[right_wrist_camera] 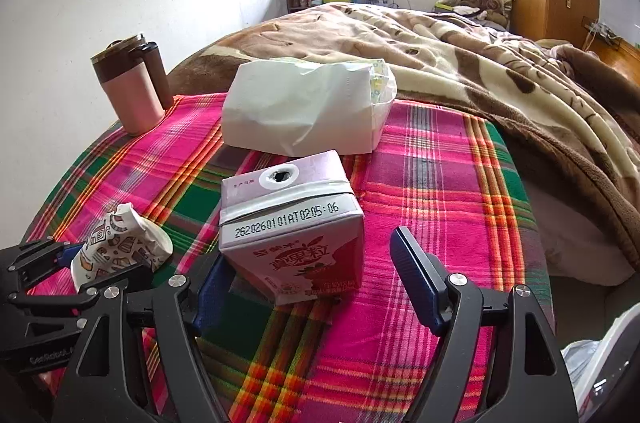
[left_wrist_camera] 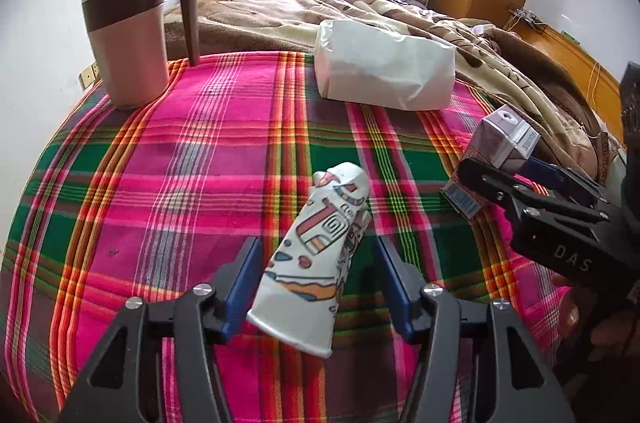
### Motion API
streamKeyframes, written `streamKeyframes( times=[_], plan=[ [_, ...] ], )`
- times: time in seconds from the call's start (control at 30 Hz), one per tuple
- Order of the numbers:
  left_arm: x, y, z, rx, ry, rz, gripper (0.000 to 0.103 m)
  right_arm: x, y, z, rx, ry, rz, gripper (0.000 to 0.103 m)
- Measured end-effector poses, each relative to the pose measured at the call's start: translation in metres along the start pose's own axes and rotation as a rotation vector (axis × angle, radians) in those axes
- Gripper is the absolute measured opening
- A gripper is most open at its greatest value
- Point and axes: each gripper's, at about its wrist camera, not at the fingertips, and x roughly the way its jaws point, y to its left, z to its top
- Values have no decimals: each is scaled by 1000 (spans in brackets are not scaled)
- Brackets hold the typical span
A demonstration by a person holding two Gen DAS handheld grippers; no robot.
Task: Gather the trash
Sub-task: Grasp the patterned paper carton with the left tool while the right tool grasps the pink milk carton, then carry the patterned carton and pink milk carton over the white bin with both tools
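Trash lay between both open hand-held grippers: crushed cup (left_wrist_camera: 320, 255) in the left hand-held gripper (left_wrist_camera: 318, 283), carton (right_wrist_camera: 292, 227) (upright, light) in the right hand-held gripper (right_wrist_camera: 308, 275); uneven closing might topple it.

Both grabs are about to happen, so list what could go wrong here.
1. The crushed paper cup lies slantwise between the open left hand-held gripper; closing may pinch only one edge and let it slip.
2. The milk carton has a punctured straw hole; squeezing with the right hand-held gripper could spurt leftovers onto the plaid cloth.
3. The two grippers work close together and might collide.
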Motion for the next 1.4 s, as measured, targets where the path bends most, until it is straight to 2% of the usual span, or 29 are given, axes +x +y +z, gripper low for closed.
streamKeyframes(
  times=[0.2, 0.27, 0.3, 0.43, 0.63, 1.07, 1.4],
  plan=[
    [2, -3, 2, -9, 3, -14, 61, 3, -1, 1, 43, 6, 13, 77],
    [3, -3, 2, -10, 3, -19, 53, 2, 0, 0, 41, 0, 12, 70],
    [3, -3, 2, -10, 6, -23, 44, 1, 1, 0, 39, -4, 10, 61],
    [0, -5, 1, -14, 6, -31, 32, -4, 2, -4, 45, -11, 3, 60],
    [-12, -10, -1, -20, -22, -22, 31, -17, 6, -9, 35, -29, 13, 60],
    [-55, -31, -15, -3, -75, -58, 31, -59, 2, -24, 81, -85, 34, 60],
    [-88, -58, -28, 30, -120, -99, 31, -91, -17, -43, 138, -116, 25, 60]
  ],
)
